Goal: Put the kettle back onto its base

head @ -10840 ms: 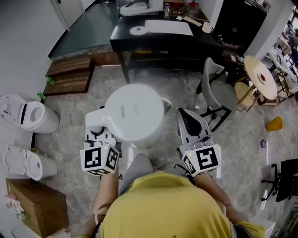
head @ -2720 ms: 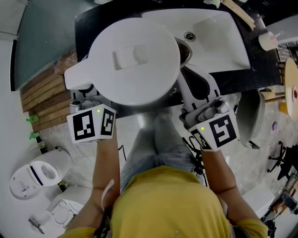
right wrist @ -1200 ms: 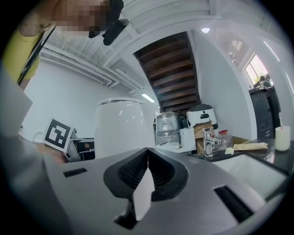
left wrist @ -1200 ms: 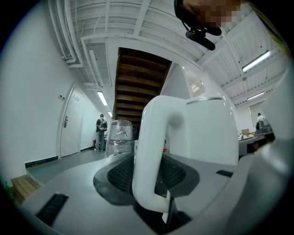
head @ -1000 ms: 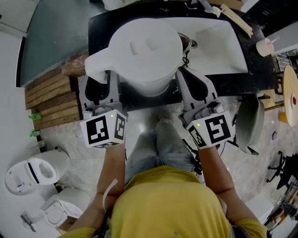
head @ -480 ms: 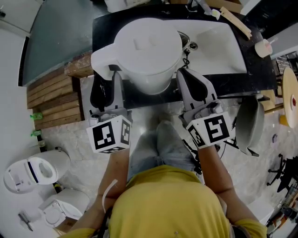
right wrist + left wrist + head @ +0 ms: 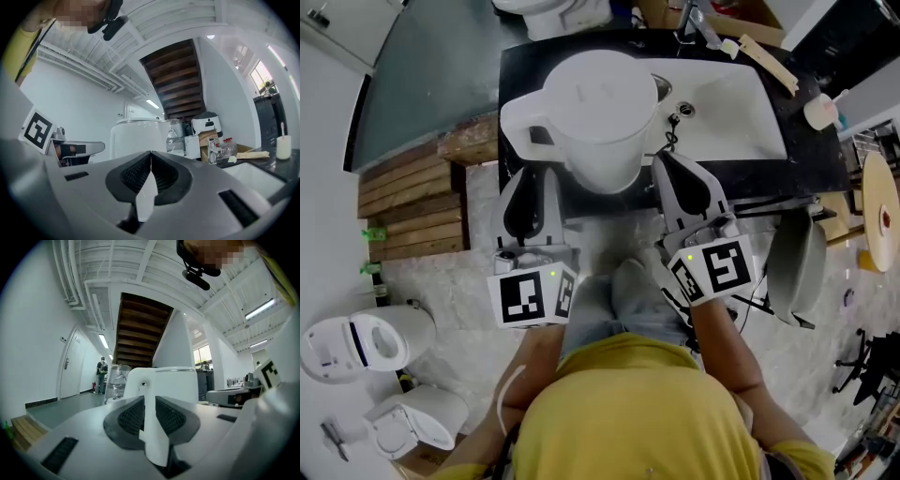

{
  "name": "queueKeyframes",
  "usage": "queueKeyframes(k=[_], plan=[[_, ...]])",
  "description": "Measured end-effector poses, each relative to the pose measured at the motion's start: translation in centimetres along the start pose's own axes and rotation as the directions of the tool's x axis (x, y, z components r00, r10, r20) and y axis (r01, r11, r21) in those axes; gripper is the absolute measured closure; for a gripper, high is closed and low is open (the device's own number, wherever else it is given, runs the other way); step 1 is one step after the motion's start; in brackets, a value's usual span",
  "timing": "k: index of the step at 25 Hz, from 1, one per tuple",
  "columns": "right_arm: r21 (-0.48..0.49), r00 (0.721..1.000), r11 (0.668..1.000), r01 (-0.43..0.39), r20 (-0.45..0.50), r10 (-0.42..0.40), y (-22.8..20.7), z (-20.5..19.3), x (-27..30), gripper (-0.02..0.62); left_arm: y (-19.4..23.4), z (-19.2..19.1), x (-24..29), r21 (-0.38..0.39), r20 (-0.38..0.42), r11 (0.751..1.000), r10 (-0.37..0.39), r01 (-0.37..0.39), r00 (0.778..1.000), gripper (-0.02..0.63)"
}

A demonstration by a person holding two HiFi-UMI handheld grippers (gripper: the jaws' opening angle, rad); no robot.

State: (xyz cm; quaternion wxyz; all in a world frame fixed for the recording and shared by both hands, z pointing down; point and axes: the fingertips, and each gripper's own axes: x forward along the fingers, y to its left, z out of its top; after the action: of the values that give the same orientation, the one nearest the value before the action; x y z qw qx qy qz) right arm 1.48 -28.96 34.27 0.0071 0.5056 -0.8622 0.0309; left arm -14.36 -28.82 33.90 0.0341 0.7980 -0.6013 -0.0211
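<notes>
The white kettle stands upright on the black counter, just left of the sink; whatever is under it is hidden by its body. My left gripper hangs in front of the handle, apart from it. Its jaws are closing, with a narrow gap and nothing between them. In the left gripper view the kettle shows beyond the left gripper. My right gripper is shut and empty, close to the kettle's right side. The right gripper view has the kettle beyond the right gripper.
A white sink with a faucet lies right of the kettle, and a small cup stands at the counter's right end. Wooden pallets lie on the floor to the left, a grey chair to the right.
My left gripper has let go of the kettle's handle and drawn back toward the person, its jaws narrowing. The kettle stays on the counter. The right gripper has drawn back slightly.
</notes>
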Motion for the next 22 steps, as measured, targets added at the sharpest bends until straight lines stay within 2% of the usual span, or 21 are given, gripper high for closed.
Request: queueKeyframes(k=[3, 6, 12, 22], plan=[[-0.004, 1.000, 1.000, -0.013, 0.008, 0.013, 0.2, 0.6, -0.7, 0.578, -1.8, 0.6, -0.8, -0.002, 0.002, 1.000, -0.029, 0.029, 1.000, 0.595], [-0.029, 0.999, 0.999, -0.032, 0.007, 0.032, 0.4, 1.5, -1.9, 0.578, -3.9, 1.2, -1.8, -0.021, -0.008, 0.998, -0.052, 0.052, 0.999, 0.597], [-0.017, 0.995, 0.995, -0.099, 0.017, 0.100, 1.6, 3.8, -5.9, 0.578, -8.5, 3.4, -5.3, -0.032, -0.007, 0.998, -0.054, 0.054, 0.998, 0.597], [-0.035, 0.984, 0.984, -0.175, 0.012, 0.176, 3.9, 5.3, -11.9, 0.578, -13.4, 4.4, -11.1, -0.048, -0.027, 0.998, -0.047, 0.046, 0.999, 0.597]])
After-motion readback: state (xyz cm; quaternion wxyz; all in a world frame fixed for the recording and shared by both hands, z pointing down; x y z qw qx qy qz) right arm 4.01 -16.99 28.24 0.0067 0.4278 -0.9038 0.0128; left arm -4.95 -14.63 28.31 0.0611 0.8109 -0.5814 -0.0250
